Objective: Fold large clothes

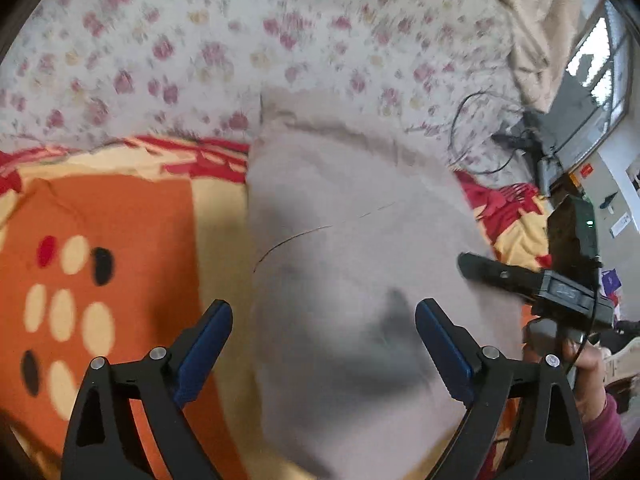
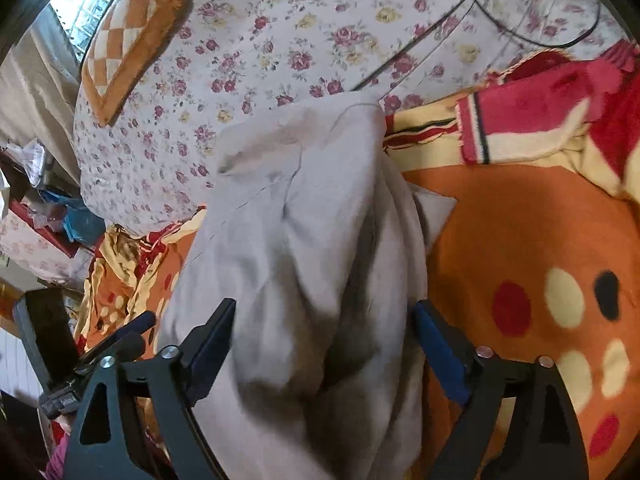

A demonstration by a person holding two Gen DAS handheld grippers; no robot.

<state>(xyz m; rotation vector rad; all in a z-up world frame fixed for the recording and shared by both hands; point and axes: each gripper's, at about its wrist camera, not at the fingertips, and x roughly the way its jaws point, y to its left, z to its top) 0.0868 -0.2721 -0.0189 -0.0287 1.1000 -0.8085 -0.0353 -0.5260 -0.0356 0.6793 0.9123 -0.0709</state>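
Garment (image 1: 352,264) lies folded lengthwise on your blanket (image 1: 112,216); both the left gripper (image 1: 324,344) and right gripper (image 2: 324,344) gape wide, holding nothing, so the fold can settle

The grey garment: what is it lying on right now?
The grey garment lies on an orange spotted blanket; its far end reaches the floral sheet. Whatever is directly beneath the cloth is covered.
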